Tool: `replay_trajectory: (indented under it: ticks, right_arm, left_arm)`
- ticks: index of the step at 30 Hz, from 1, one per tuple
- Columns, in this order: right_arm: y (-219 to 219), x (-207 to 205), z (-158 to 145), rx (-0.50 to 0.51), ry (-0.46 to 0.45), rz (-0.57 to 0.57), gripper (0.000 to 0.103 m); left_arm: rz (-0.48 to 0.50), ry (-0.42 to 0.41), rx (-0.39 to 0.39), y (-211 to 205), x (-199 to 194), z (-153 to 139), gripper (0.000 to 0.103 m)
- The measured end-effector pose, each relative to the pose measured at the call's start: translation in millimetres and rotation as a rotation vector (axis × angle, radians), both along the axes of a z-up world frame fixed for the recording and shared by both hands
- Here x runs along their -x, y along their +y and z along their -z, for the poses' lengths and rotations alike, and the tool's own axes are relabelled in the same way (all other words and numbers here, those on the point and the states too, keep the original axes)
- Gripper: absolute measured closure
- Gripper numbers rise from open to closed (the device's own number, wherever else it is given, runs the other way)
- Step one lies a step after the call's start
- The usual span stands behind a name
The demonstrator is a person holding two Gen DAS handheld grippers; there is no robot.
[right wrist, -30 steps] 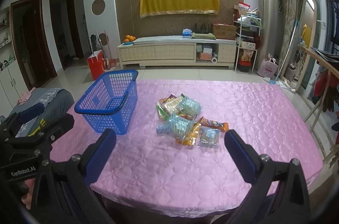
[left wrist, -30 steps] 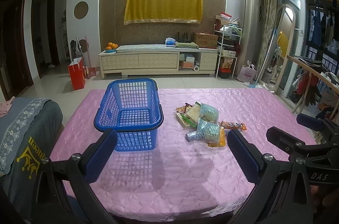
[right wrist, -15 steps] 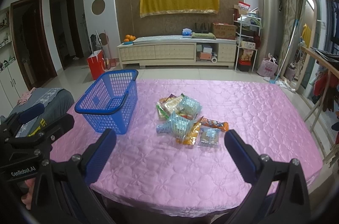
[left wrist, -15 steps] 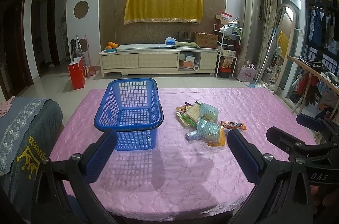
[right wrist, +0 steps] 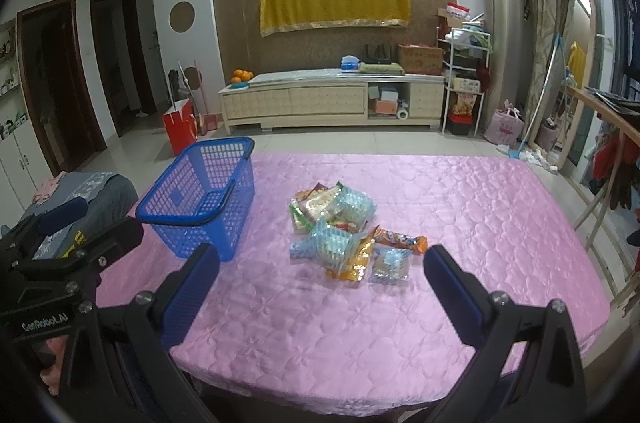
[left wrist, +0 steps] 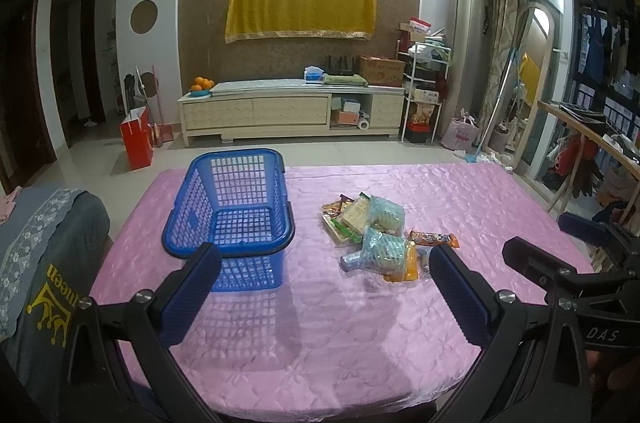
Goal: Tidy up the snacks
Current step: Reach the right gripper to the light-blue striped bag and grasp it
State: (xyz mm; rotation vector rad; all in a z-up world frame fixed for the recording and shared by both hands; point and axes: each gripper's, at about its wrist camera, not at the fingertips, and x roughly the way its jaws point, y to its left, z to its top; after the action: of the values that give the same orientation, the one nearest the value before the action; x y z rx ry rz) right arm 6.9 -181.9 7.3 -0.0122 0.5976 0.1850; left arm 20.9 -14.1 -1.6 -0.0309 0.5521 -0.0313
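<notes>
The left gripper [left wrist: 324,287] hangs above the near edge of the tabletop [left wrist: 340,335], its jaws spread wide and holding nothing. The right gripper [right wrist: 320,283] sits the same way, jaws spread wide and empty, low over the pink quilted cloth [right wrist: 480,223] that covers the tabletop.

In the left wrist view the blue basket [left wrist: 224,199] stands upright at about 11 o'clock from the left gripper, with its handle folded down along the rim; no snack is visible inside it. The snack pile [left wrist: 372,231] lies at about 1 o'clock, near the basket but not touching it.

In the right wrist view the pile sits at 12 o'clock, straight ahead of the right gripper. Its packets overlap: two pale blue netted packets [right wrist: 332,243], an orange wrapper [right wrist: 396,237] pointing toward 3 o'clock, a yellow-orange pouch [right wrist: 354,263], and a small clear blue packet [right wrist: 390,265] nearest the gripper. The basket stands at 10 o'clock there.

Each gripper shows in the edge of the other's view, well apart
</notes>
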Motion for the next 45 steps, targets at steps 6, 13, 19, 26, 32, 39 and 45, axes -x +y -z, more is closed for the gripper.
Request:
replay_trajectory:
  ticks: [6,13,19,26,32,39,45]
  right_arm:
    - [-13,-24,2,0.046,0.005,-0.007,0.0]
    - [-37,-62,27,0.07,0.08,-0.003,0.0]
    - [-64,-107,75,-0.008,0.26,0.026,0.0]
    - [-81,-144,126,-0.033,0.423,0.101,0.002]
    - [-84,-167,156,-0.031,0.5,0.119,0.007]
    - [-90,-177,170,-0.037,0.522,0.145,0.008]
    - [-102,-179,179,-0.049,0.548,0.173,0.008]
  left_arm:
    - [0.032,0.036,-0.026,-17,-29,6,0.0]
    - [0.072,0.14,-0.061,-40,-79,31,0.0]
    - [0.126,0.249,-0.077,-59,-121,65,0.0]
    - [0.185,0.359,-0.079,-72,-166,108,0.0]
    - [0.239,0.458,-0.041,-75,-204,141,0.0]
    - [0.304,0.522,-0.083,-87,-229,166,0.0]
    - [0.345,0.53,-0.1,-97,-239,175,0.001]
